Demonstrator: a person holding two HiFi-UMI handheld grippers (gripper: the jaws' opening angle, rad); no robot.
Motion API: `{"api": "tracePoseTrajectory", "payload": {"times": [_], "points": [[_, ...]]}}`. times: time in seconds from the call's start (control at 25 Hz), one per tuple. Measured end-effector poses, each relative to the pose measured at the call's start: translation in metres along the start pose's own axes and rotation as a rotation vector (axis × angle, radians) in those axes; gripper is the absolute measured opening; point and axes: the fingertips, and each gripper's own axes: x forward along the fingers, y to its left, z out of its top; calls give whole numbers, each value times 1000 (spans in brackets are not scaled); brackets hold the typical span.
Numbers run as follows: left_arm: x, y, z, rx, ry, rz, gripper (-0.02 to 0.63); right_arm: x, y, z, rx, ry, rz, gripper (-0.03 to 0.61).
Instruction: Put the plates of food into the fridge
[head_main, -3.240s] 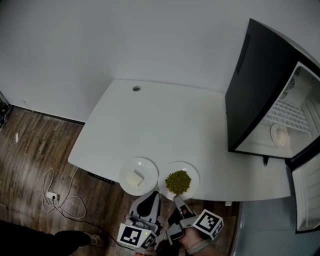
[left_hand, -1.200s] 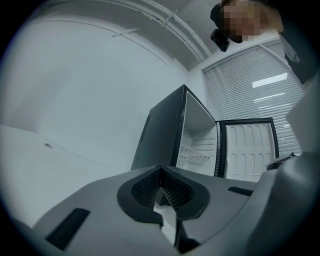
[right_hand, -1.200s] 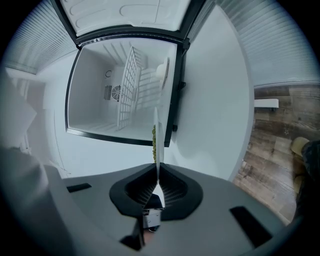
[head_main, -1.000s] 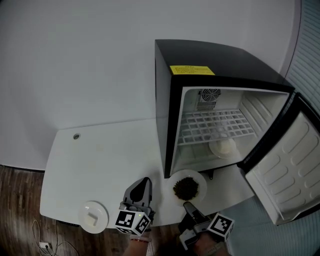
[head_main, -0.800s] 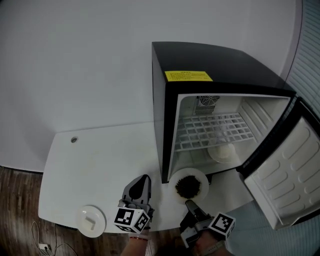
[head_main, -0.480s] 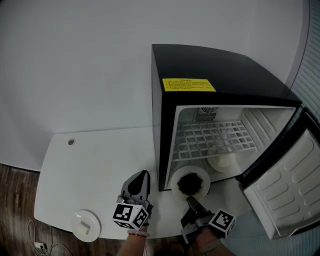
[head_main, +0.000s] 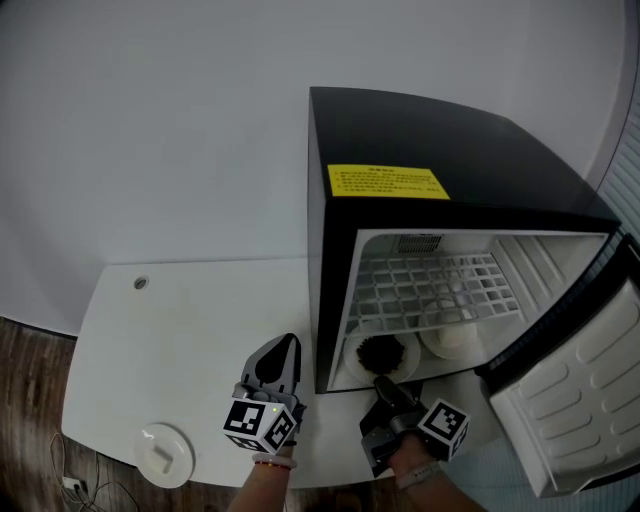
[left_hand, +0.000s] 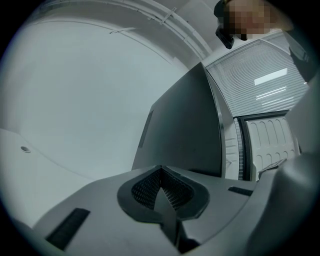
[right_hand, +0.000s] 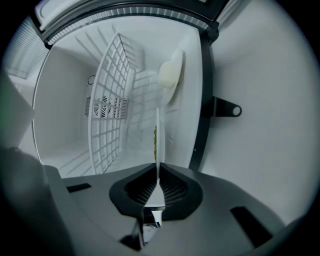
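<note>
The plate of green food (head_main: 377, 354) sits edge-held in my right gripper (head_main: 381, 383), which is shut on its near rim. It is inside the open black fridge (head_main: 400, 140), low under the wire shelf (head_main: 430, 282). In the right gripper view the plate (right_hand: 158, 131) shows edge-on between the shut jaws (right_hand: 157, 186). A second plate with pale food (head_main: 449, 337) lies beside it in the fridge. A third plate with a white block (head_main: 163, 455) rests on the table's near left corner. My left gripper (head_main: 284, 347) hovers shut and empty over the table, left of the fridge.
The fridge door (head_main: 585, 395) swings open at the right. The white table (head_main: 190, 330) has a small cable hole (head_main: 140, 283) at its far left. The fridge's dark side wall (left_hand: 185, 135) fills the left gripper view. Wood floor lies beyond the table's left edge.
My right gripper has carried the plate of green food forward, from just in front of the fridge to inside it beneath the shelf. The left gripper stayed near the same spot.
</note>
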Motion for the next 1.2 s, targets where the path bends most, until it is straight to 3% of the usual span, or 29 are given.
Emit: {"api": "tracePoseTrajectory", "payload": {"times": [0.28, 0.92, 1.2], "points": [[9, -4, -4, -5, 7, -36, 8, 17, -2, 3, 14, 5, -7, 15], [15, 2, 3, 0, 2, 0, 8, 39, -7, 13, 46, 7, -50, 15], [13, 0, 7, 2, -9, -1, 8, 41, -6, 15, -2, 32, -106, 16]]}}
